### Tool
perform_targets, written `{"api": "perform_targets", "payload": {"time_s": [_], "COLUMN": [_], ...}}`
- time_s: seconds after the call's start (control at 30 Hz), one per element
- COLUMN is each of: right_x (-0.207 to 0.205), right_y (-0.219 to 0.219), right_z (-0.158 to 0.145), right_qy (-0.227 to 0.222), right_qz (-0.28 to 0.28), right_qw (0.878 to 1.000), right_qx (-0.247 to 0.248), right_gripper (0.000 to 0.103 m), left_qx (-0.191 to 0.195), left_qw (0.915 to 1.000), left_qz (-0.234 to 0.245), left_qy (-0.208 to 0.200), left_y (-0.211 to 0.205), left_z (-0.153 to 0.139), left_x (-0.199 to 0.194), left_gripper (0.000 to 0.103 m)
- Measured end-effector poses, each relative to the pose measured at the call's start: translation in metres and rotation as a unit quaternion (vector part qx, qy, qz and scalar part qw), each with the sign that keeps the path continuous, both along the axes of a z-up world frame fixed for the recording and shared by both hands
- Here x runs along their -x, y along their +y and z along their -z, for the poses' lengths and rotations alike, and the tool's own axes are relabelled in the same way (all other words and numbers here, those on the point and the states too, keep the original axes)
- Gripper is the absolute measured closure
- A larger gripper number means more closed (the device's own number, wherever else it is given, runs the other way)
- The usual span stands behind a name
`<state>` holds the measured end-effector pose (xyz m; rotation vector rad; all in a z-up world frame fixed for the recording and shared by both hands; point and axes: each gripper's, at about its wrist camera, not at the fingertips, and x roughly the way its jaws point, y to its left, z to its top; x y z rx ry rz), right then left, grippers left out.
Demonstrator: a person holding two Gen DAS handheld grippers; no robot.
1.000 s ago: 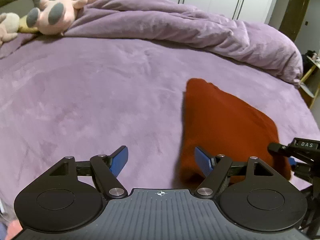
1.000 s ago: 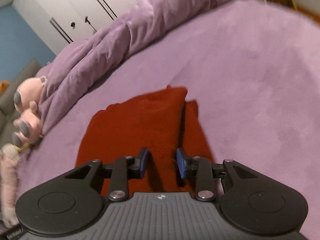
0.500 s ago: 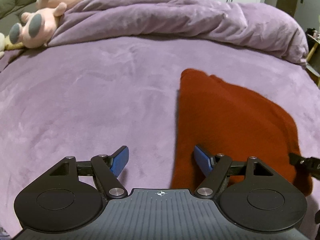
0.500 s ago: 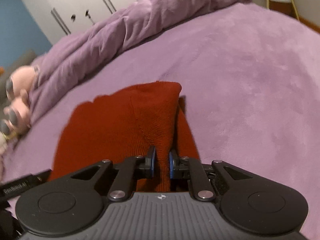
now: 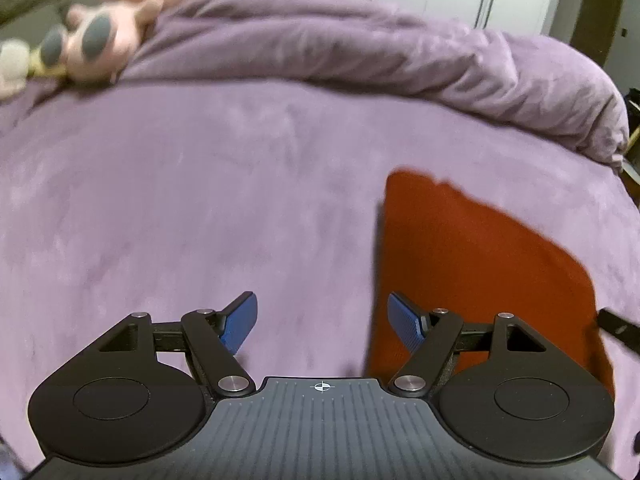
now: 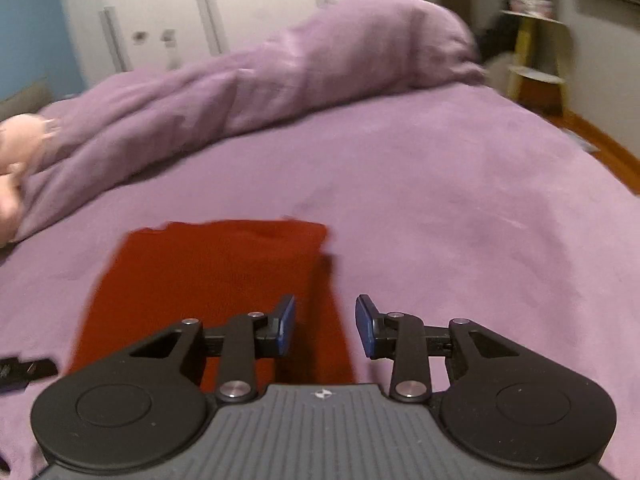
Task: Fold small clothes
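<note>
A folded rust-red garment (image 5: 472,264) lies flat on the purple bed. In the left wrist view it is right of centre; my left gripper (image 5: 322,322) is open and empty, its right finger over the garment's left edge. In the right wrist view the garment (image 6: 208,276) lies ahead and to the left. My right gripper (image 6: 325,326) is open and empty above the garment's right edge, holding no cloth.
A bunched purple duvet (image 5: 360,52) runs along the far side of the bed. A pink plush toy (image 5: 108,36) lies at the far left. White wardrobe doors (image 6: 208,12) stand behind. A yellow shelf (image 6: 536,56) stands off the bed's right side.
My right gripper shut on the garment's edge half a second ago, then opened and let it go. The garment now lies flat. Both views have shifted and are blurred.
</note>
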<state>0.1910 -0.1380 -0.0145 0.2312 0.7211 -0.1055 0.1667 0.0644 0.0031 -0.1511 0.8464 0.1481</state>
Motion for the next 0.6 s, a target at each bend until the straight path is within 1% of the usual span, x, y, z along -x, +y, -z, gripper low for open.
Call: {"api": "perform_targets", "payload": {"time_s": [0.07, 0.1, 0.17, 0.2, 0.23, 0.3, 0.33, 0.37, 0.43, 0.53, 0.6], "right_x": [-0.012, -0.021, -0.039, -0.047, -0.053, -0.06, -0.061, -0.062, -0.06, -0.049, -0.03], "right_y": [0.014, 0.021, 0.03, 0.033, 0.034, 0.031, 0.03, 0.025, 0.013, 0.011, 0.012], "right_z": [-0.002, -0.001, 0.004, 0.008, 0.012, 0.02, 0.022, 0.025, 0.027, 0.013, 0.003], "right_qy": [-0.008, -0.005, 0.016, 0.03, 0.045, 0.058, 0.059, 0.06, 0.058, 0.05, 0.034], "right_qz": [-0.033, -0.044, -0.063, -0.066, -0.063, -0.06, -0.053, -0.043, -0.039, -0.039, -0.051], "right_qw": [0.999, 0.999, 0.998, 0.997, 0.997, 0.994, 0.992, 0.99, 0.992, 0.993, 0.996], "right_qx": [-0.004, 0.001, -0.001, 0.003, 0.021, 0.07, 0.096, 0.124, 0.104, 0.097, 0.062], "right_gripper": [0.07, 0.07, 0.071, 0.075, 0.076, 0.088, 0.087, 0.084, 0.084, 0.084, 0.082], "left_qx": [0.002, 0.005, 0.002, -0.007, -0.019, -0.036, -0.043, -0.048, -0.044, -0.027, -0.003], "left_qw": [0.9996, 0.9995, 0.999, 0.9982, 0.9973, 0.9958, 0.9954, 0.9949, 0.9949, 0.9961, 0.9965], "left_qz": [0.02, 0.029, 0.043, 0.057, 0.065, 0.075, 0.078, 0.082, 0.084, 0.077, 0.078], "left_qy": [-0.017, -0.013, 0.008, 0.019, 0.029, 0.037, 0.036, 0.034, 0.035, 0.032, 0.032], "left_y": [-0.01, -0.016, -0.026, -0.032, -0.036, -0.039, -0.039, -0.039, -0.036, -0.027, -0.021], "left_z": [-0.005, -0.003, 0.004, 0.01, 0.017, 0.025, 0.027, 0.029, 0.033, 0.031, 0.028], "left_x": [-0.018, -0.028, -0.047, -0.056, -0.062, -0.07, -0.071, -0.073, -0.072, -0.065, -0.053], "left_gripper": [0.023, 0.023, 0.023, 0.024, 0.023, 0.019, 0.014, 0.012, 0.011, 0.013, 0.016]}}
